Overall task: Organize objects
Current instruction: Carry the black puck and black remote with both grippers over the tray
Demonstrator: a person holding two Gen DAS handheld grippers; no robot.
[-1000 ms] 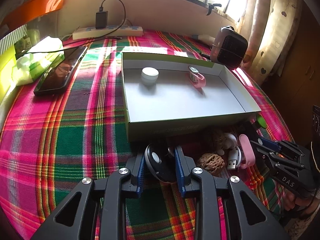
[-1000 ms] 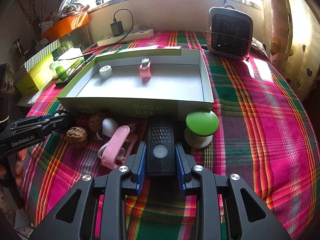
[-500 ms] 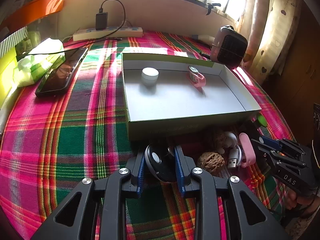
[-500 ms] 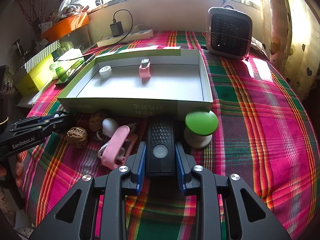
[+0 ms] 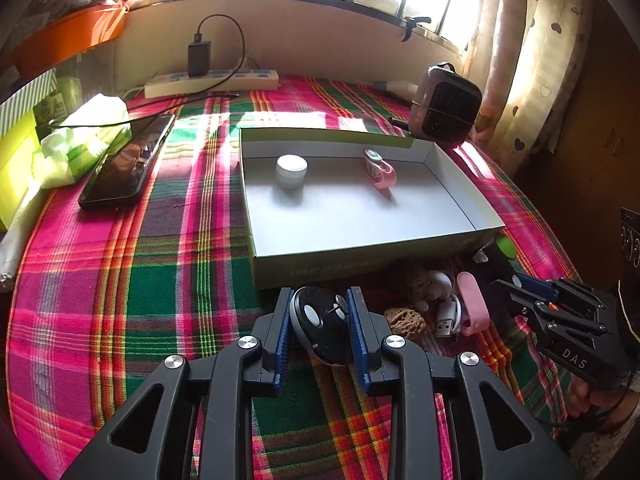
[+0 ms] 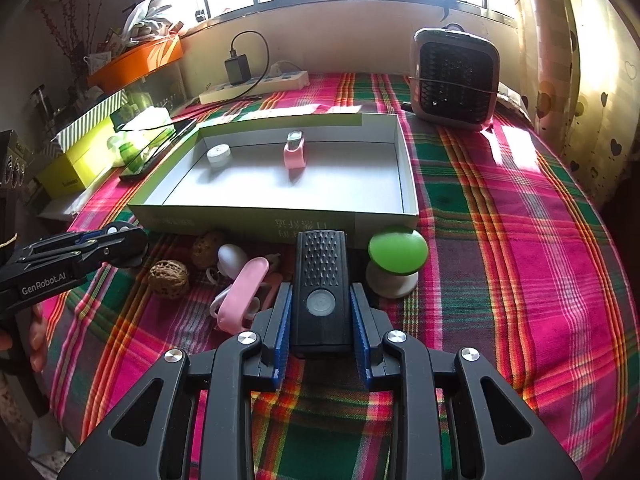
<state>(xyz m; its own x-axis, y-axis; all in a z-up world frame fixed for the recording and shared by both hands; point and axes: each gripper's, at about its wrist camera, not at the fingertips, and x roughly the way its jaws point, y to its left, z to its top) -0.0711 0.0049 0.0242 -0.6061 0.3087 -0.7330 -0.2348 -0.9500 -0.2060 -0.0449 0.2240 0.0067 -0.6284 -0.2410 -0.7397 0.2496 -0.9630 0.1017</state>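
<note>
My left gripper (image 5: 319,312) is shut on a round black key fob (image 5: 320,326) with a white button, just in front of the shallow grey box (image 5: 360,256). My right gripper (image 6: 320,308) is shut on a black rectangular device (image 6: 320,280) with a round button, also at the box's (image 6: 240,220) near wall. Inside the box stand a small white jar (image 5: 291,168) and a pink watch (image 5: 380,170). Between the grippers lie walnuts (image 6: 169,278), a white egg-shaped thing (image 6: 231,258), a pink case (image 6: 242,296) with a white cable, and a green-capped mushroom lamp (image 6: 396,256).
The plaid cloth (image 6: 520,260) covers the table. A phone (image 5: 128,160) and green tissue pack (image 5: 80,140) lie at the left, a power strip (image 5: 212,80) with charger at the back, a small heater (image 6: 456,76) at the back right. Boxes (image 6: 76,160) crowd the left edge.
</note>
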